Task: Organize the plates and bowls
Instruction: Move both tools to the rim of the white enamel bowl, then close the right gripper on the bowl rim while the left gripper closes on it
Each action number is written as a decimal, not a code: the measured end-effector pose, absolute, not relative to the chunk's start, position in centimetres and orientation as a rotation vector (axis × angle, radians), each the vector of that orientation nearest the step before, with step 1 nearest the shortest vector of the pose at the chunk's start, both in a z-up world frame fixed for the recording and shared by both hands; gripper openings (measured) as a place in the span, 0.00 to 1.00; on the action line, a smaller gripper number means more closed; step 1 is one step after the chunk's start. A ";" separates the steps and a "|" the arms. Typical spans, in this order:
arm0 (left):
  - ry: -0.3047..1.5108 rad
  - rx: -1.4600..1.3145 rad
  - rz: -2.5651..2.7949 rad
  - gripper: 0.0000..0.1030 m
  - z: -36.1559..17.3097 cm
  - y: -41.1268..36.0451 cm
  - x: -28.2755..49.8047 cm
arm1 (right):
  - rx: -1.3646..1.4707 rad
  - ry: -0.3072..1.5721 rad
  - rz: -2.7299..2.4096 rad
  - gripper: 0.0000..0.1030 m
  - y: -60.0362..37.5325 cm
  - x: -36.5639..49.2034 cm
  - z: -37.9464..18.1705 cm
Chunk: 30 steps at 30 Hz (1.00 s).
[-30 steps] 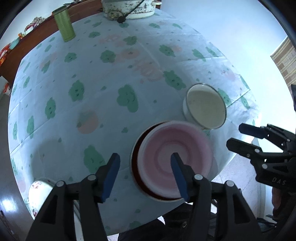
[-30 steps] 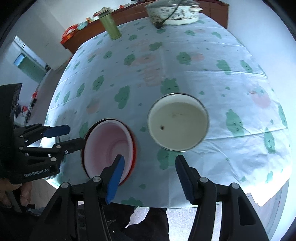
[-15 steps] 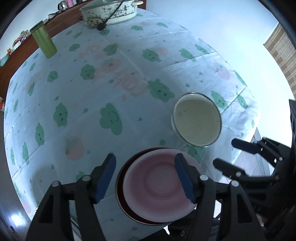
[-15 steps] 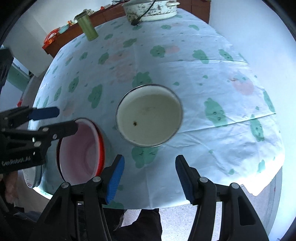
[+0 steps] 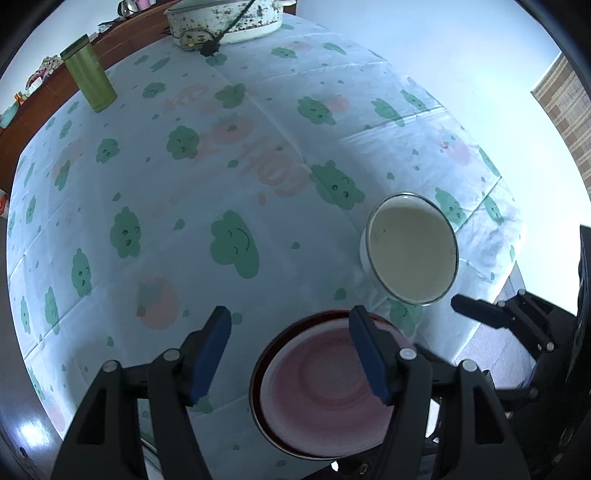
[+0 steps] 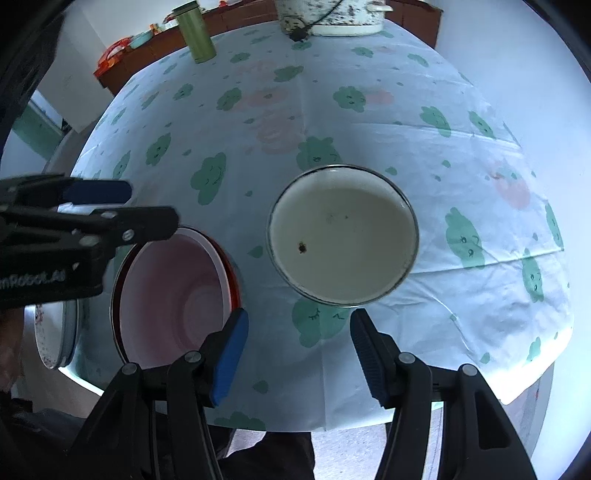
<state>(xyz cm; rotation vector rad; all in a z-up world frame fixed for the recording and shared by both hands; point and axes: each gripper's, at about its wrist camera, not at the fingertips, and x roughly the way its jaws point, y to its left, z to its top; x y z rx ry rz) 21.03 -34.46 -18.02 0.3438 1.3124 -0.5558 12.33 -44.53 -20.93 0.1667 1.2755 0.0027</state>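
The left claw (image 5: 290,347) stands open over the near edge of the desk (image 5: 155,192), gripping nothing; its right finger overlaps the pink bowl (image 5: 321,391), which sits nested in a red-rimmed dish at the desk's near edge. The right claw (image 6: 297,347) also gapes empty, above the cloth just before the cream enamel bowl (image 6: 343,240). A green tumbler (image 5: 89,79) and a speckled lidded pot (image 5: 229,20) stand far back.
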 end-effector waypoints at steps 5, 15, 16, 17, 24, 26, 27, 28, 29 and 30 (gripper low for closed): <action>1.314 0.356 -0.568 0.65 -18.1 -34.9 21.3 | 0.172 1.288 0.010 0.58 -44.3 12.3 -21.4; 1.296 0.395 -0.619 0.65 -18.4 -37.4 21.9 | 0.264 1.223 -0.100 0.58 -47.9 11.9 -20.3; 1.299 0.399 -0.623 0.65 -18.5 -37.7 22.0 | 0.267 1.227 -0.113 0.58 -48.2 11.9 -20.4; 1.301 0.402 -0.630 0.65 -18.6 -38.0 22.0 | 0.273 1.231 -0.127 0.58 -48.6 11.9 -20.5; 1.313 0.458 -0.672 0.65 -19.8 -40.9 21.9 | 0.325 1.243 -0.198 0.58 -51.3 12.2 -21.4; 1.314 0.476 -0.680 0.65 -20.2 -41.5 21.9 | 0.337 1.240 -0.209 0.58 -51.8 12.5 -21.5; 1.317 0.483 -0.682 0.65 -20.4 -41.7 21.9 | 0.339 1.238 -0.212 0.58 -52.0 12.7 -21.5; 1.321 0.487 -0.686 0.65 -20.6 -42.0 21.9 | 0.342 1.236 -0.216 0.58 -52.2 12.9 -21.5; 1.324 0.494 -0.689 0.65 -20.9 -42.2 21.9 | 0.344 1.236 -0.219 0.58 -52.4 13.1 -21.6; 1.325 0.504 -0.691 0.65 -21.2 -42.5 21.9 | 0.345 1.239 -0.220 0.55 -52.5 13.3 -21.7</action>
